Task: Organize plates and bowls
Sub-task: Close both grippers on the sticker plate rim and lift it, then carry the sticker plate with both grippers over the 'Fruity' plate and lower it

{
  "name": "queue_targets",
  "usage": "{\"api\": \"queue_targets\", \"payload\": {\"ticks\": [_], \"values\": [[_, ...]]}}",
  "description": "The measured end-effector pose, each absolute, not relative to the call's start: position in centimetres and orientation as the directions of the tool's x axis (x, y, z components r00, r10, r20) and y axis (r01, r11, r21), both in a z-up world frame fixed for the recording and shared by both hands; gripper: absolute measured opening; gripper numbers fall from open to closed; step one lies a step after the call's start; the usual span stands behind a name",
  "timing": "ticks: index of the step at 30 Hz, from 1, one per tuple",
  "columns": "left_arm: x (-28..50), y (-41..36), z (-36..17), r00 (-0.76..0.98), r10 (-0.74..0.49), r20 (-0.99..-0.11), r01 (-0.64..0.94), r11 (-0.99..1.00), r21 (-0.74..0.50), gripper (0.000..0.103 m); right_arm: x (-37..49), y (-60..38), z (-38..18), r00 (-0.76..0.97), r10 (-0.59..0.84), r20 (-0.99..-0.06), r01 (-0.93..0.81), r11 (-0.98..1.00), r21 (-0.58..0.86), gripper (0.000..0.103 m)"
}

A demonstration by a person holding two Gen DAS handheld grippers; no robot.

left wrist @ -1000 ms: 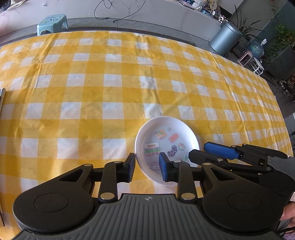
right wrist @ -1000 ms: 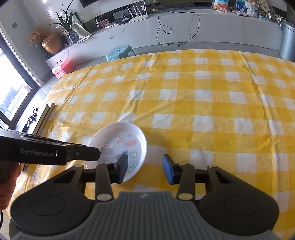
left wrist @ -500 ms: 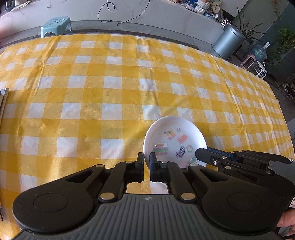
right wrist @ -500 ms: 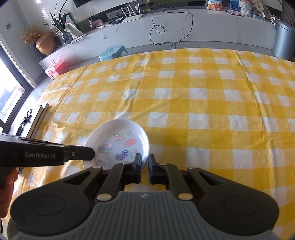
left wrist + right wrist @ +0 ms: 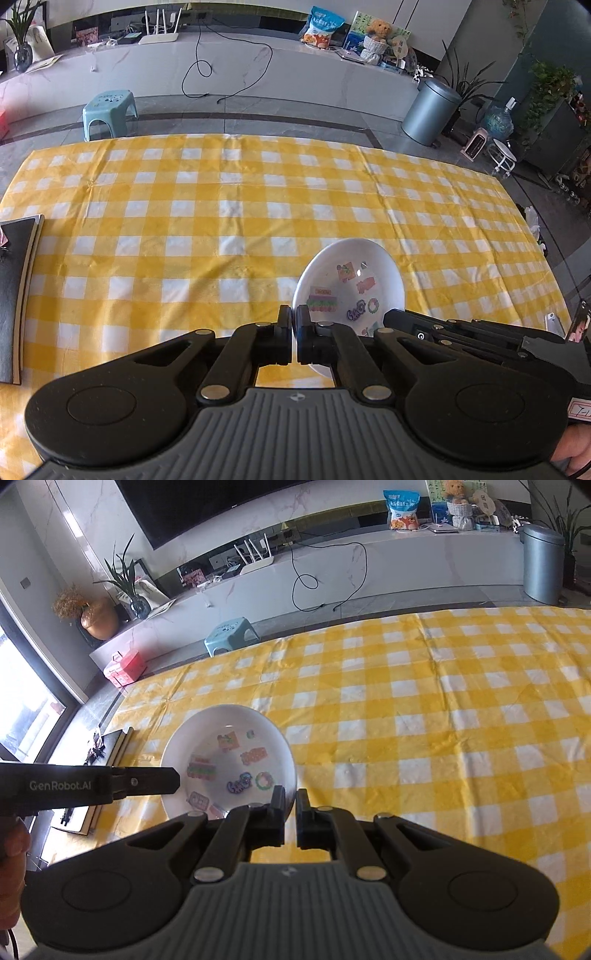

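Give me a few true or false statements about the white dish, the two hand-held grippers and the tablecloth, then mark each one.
1. Both hand-held grippers are shut on the rim of the white dish. True: the left hand-held gripper pinches one side, the right hand-held gripper the opposite side.
2. The dish is plain inside. False: colourful stickers cover its inside.
3. The tablecloth is yellow and white checked. True.
4. A second dish is stacked inside it. False: only one dish shows.
5. A blue stool stands on the floor beyond the table. True.
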State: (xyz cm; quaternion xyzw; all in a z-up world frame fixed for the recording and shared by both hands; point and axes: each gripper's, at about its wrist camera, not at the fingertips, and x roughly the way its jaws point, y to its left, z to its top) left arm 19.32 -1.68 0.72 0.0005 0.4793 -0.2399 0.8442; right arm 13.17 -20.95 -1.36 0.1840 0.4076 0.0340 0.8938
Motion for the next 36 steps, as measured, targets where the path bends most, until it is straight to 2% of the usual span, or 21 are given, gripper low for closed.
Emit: {"api": "queue_targets", "payload": {"ticks": [7,18,24,36], "values": [[13.1,-4.7,1.6,0.452,-0.402,-0.796,0.457,0.871,-0.181,0.002,7.4,-23.6,0.3,0.678,0.178,-0.713,0.132,0.925,0.356,0.002],[6.5,-6.1,-1.0,0.411,-0.444,-0.796,0.413,0.869,-0.272,0.003,0.3,-25.9,-0.3,0.65,0.122,-0.75,0.188,0.931,0.314,0.002],[4.7,-6.2,-3.3,0.39,-0.455,-0.8,0.35,0.877,-0.329,0.003,-1.5,-26.6,-1.8,0.621,0.113,-0.776,0.211,0.929,0.304,0.002],[4.1,-7.6,-6.7,0.326,-0.423,-0.845,0.305,0.894,-0.33,0.004,-2.0,-27.7,-4.9,0.557,0.1,-0.825,0.264,0.92,0.289,0.002]]}}
